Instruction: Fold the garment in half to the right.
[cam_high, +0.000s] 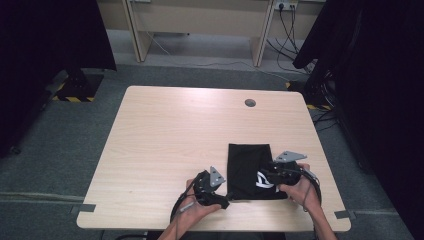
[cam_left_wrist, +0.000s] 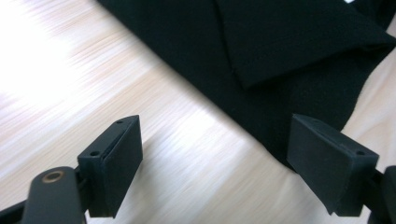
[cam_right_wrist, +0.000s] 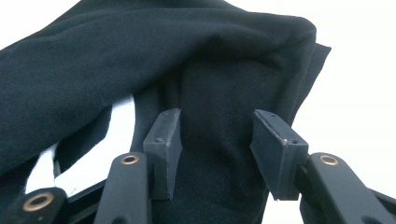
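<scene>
1. A folded black garment (cam_high: 248, 167) lies flat on the light wood tabletop (cam_high: 165, 130), at about 5 o'clock from the tabletop's centre and near its front edge.
2. A white printed mark (cam_high: 263, 180) shows on the garment's lower right part; it is too small to read.
3. The left gripper (cam_high: 223, 202) sits at the garment's 7 o'clock corner. In the left gripper view its jaws stand wide apart, holding nothing, with bare wood between them and the cloth edge (cam_left_wrist: 261, 93) by one pad.
4. The right gripper (cam_high: 267, 175) rests over the garment's 4 o'clock side. In the right gripper view its jaws are parted, with black fabric (cam_right_wrist: 215, 116) bunched between them; whether the pads press on it I cannot tell.
</scene>
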